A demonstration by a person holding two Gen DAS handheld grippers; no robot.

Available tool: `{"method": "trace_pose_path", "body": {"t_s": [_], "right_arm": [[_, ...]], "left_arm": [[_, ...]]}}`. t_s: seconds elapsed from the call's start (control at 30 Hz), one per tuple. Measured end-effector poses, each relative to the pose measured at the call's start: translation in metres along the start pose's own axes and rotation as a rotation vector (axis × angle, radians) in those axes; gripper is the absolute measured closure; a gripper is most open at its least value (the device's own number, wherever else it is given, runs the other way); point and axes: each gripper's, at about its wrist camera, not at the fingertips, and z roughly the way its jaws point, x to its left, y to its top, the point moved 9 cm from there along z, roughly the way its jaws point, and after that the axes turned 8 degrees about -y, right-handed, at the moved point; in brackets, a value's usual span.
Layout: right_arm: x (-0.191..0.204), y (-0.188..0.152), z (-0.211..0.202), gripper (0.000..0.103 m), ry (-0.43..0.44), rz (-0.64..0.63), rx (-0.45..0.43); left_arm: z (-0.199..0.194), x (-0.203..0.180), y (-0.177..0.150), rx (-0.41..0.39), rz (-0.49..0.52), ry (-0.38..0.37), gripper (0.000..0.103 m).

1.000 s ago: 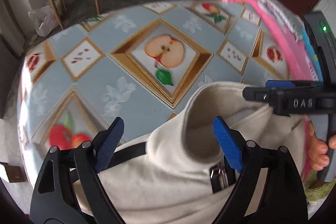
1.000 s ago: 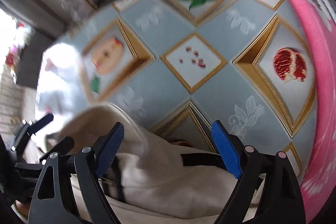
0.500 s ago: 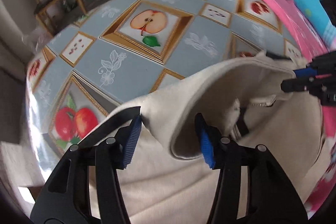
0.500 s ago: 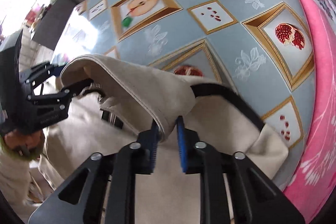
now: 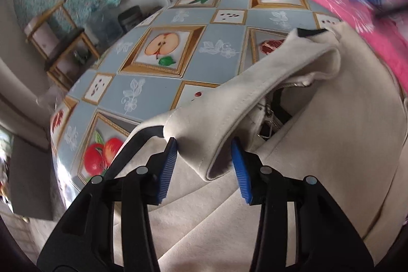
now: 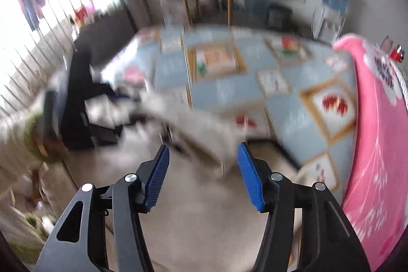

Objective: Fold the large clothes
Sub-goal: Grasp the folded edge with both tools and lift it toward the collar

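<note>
Both tongs gaping: my left gripper (image 5: pixel 204 165) is straddling the cream jacket's (image 5: pixel 318 144) collar fold unpinched, right gripper (image 6: pixel 202 175) is hovering, holding nothing.

The cream garment (image 5: pixel 318 144) lies rumpled on the table, collar edge lifted.

No text, label, brand, number or sign can be read in either view.
</note>
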Motion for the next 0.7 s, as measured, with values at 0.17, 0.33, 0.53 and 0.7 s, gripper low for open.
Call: {"method": "trace_pose_path", "body": {"t_s": [0.17, 0.33, 0.53, 0.7], "right_arm": [[0.012, 0.032, 0.066, 0.077, 0.126, 0.164, 0.110], [0.063, -0.018, 0.112, 0.093, 0.210, 0.073, 0.296], [0.067, -0.066, 0.117, 0.093, 0.231, 0.069, 0.334], [0.062, -0.065, 0.117, 0.095, 0.249, 0.127, 0.326]], "left_arm": [[0.000, -0.010, -0.005, -0.001, 0.049, 0.026, 0.062], [-0.020, -0.007, -0.009, -0.029, -0.003, -0.025, 0.062], [-0.061, 0.010, -0.013, -0.101, -0.206, -0.237, 0.059], [-0.028, 0.037, -0.012, -0.034, -0.529, -0.385, 0.045]]}}
